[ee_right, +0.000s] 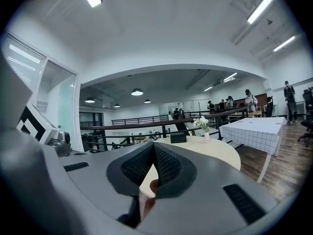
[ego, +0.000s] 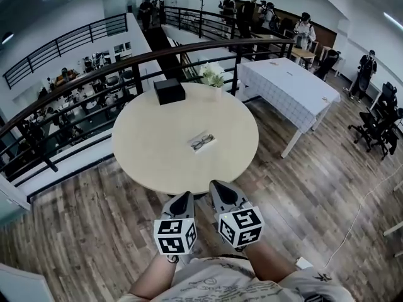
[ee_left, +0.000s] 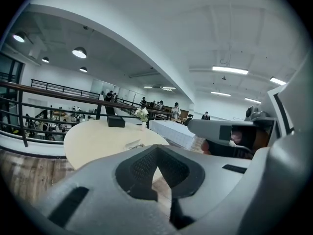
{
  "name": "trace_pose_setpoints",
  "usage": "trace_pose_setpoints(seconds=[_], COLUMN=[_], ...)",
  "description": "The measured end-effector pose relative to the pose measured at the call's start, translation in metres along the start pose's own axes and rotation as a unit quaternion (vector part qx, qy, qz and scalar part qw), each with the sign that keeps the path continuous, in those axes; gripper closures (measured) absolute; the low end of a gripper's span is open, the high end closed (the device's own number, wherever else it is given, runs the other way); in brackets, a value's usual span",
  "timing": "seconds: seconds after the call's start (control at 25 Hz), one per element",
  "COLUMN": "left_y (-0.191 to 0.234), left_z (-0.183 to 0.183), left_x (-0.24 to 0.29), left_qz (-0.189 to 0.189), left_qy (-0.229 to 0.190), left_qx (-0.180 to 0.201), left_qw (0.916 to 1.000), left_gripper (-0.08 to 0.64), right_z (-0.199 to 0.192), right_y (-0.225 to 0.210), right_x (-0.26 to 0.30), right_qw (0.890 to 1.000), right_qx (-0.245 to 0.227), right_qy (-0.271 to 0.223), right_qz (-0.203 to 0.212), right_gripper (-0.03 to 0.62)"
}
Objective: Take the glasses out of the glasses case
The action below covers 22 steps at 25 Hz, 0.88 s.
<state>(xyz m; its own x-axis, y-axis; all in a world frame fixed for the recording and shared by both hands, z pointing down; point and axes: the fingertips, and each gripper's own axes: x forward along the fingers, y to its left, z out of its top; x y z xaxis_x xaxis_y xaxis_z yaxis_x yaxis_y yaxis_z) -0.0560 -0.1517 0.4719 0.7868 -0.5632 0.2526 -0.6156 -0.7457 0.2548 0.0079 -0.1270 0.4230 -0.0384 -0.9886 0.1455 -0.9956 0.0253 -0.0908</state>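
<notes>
A pale, open glasses case [ego: 203, 142] lies right of the middle of the round beige table [ego: 151, 150], with dark-framed glasses [ego: 201, 143] resting in it. In the left gripper view the case [ee_left: 134, 144] shows small on the tabletop beyond the jaws. Both grippers hang close to my body, short of the table's near edge and well away from the case. My left gripper [ego: 183, 198] [ee_left: 156, 150] is shut and holds nothing. My right gripper [ego: 220, 187] [ee_right: 154, 145] is shut too, also empty. The case is hidden in the right gripper view.
A black box [ego: 169, 90] and a small vase of white flowers [ego: 213, 76] stand at the table's far edge. A dark railing [ego: 94, 68] curves behind it. A white-clothed table [ego: 289, 87] stands at the right, office chairs [ego: 378, 128] beyond, people far back.
</notes>
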Motion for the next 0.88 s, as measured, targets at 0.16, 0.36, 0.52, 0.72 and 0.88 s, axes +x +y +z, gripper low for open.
trace_pose_setpoints(seconds=[0.16, 0.36, 0.52, 0.72, 0.88], left_y=[0.016, 0.026, 0.029, 0.028, 0.033], left_z=[0.001, 0.000, 0.002, 0.006, 0.019], left_x=[0.010, 0.027, 0.046, 0.084, 0.119], left_qz=[0.008, 0.006, 0.014, 0.037, 0.058], left_qy=[0.007, 0.015, 0.021, 0.024, 0.024], left_qx=[-0.010, -0.010, -0.007, -0.004, -0.002], left_qw=[0.9999, 0.9998, 0.9996, 0.9990, 0.9981], left_gripper=[0.552, 0.552, 0.552, 0.552, 0.552], right_z=[-0.001, -0.006, -0.008, -0.012, -0.008], right_y=[-0.001, -0.014, -0.033, -0.065, -0.090], right_x=[0.018, 0.036, 0.052, 0.078, 0.110], right_qw=[1.000, 1.000, 1.000, 0.999, 0.998], right_qx=[-0.002, 0.007, 0.014, 0.021, 0.011], right_qy=[0.008, 0.014, 0.017, 0.023, 0.033], right_qz=[0.005, -0.001, 0.001, 0.027, 0.056], right_gripper=[0.578, 0.577, 0.577, 0.578, 0.577])
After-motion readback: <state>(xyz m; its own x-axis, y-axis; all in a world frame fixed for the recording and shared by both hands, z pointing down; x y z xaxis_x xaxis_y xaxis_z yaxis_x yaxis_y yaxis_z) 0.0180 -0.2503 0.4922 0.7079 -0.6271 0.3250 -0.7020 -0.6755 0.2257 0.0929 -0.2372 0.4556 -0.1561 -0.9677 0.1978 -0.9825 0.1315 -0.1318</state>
